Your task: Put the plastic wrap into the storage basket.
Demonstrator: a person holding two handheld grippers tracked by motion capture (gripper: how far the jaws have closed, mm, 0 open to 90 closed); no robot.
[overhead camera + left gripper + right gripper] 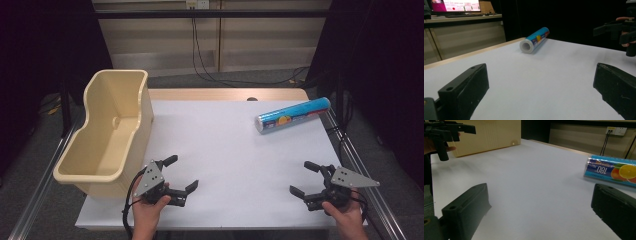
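Observation:
A blue roll with an orange fruit print (293, 115) lies on its side at the far right of the white table top (225, 150). In the left gripper view the blue roll (534, 39) shows its white hollow end. In the right gripper view the blue roll (614, 170) sits past the right jaw. A cream plastic tub (111, 131) stands at the table's left edge. My left gripper (182, 173) is open near the front left, nothing between its jaws. My right gripper (303, 178) is open near the front right, also with nothing in it.
Metal rails (40, 185) run along both sides of the table. Cables hang from a wall socket (196, 5) behind it. In the right gripper view the tub's wall (490, 135) and the other gripper (441, 132) stand at the far left. A monitor (455, 5) sits on a desk.

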